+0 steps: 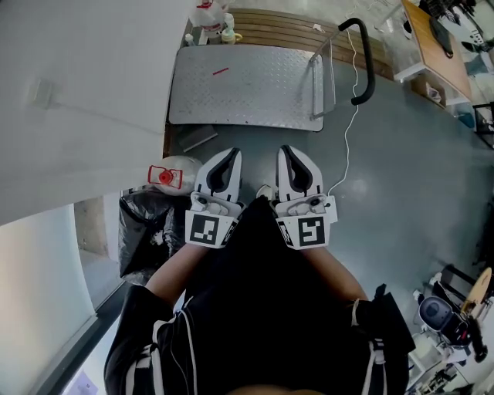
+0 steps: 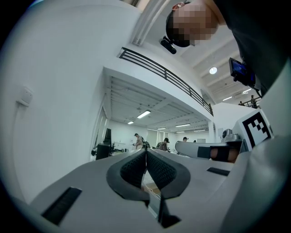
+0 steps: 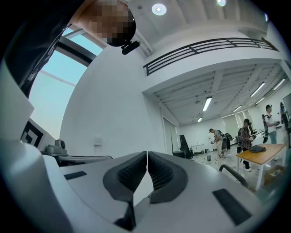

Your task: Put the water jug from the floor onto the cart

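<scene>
The left gripper (image 1: pixel 233 154) and right gripper (image 1: pixel 285 151), both clenched tight on nothing, point level at the cart (image 1: pixel 247 89) at 12 o'clock.

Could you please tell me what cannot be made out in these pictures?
Jug: head view, its lower part is hidden by the left claw and a black bag; it appears in neither gripper view.
Cart wheels: head view, hidden under its deck.
Small things beyond the cart: head view, too small to name.
</scene>
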